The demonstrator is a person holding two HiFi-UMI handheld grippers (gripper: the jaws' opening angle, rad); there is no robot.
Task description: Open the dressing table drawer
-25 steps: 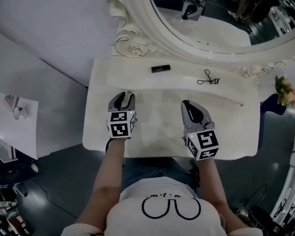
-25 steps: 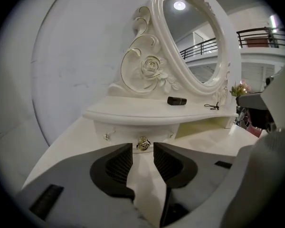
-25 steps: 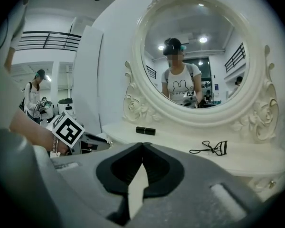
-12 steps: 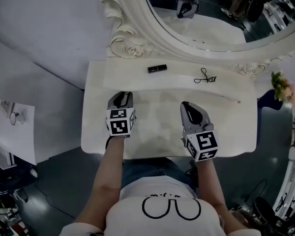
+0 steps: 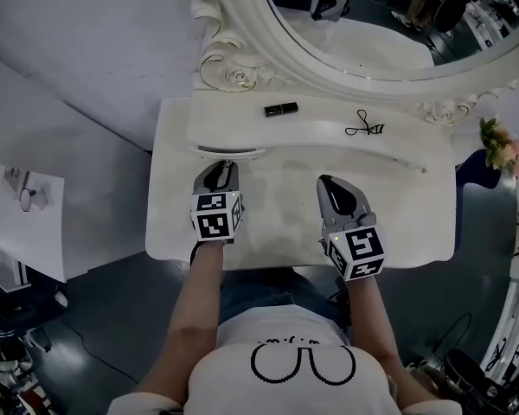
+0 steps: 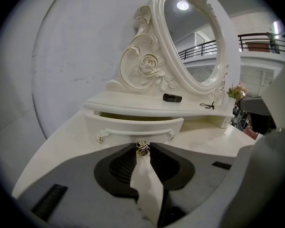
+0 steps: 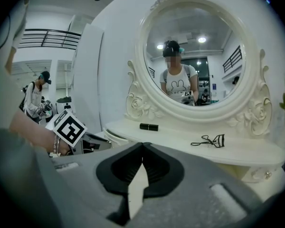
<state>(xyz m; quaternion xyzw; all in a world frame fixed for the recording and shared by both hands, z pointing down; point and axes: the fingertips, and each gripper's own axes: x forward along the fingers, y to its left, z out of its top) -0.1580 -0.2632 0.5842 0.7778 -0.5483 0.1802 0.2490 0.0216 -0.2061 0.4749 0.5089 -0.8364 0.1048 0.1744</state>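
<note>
The white dressing table (image 5: 268, 232) has a small curved drawer (image 6: 133, 129) under its raised shelf, on the left. The drawer stands a little way out, so a dark slit shows above its front; in the head view its rim (image 5: 229, 153) peeks from under the shelf. My left gripper (image 6: 142, 145) is shut on the drawer's small metal knob (image 6: 142, 148), and in the head view this left gripper (image 5: 223, 168) touches the drawer front. My right gripper (image 5: 329, 182) hovers over the tabletop. The right gripper (image 7: 142, 146) is shut with nothing in it.
A black lipstick (image 5: 281, 109) and a black eyelash curler (image 5: 365, 129) lie on the raised shelf. The ornate oval mirror (image 5: 372, 24) rises behind it. Flowers (image 5: 499, 154) stand off the table's right end. The person stands at the table's near edge.
The left jaws have closed onto the drawer knob. The drawer has slid a little way out from under the shelf. The right gripper has stayed put.
</note>
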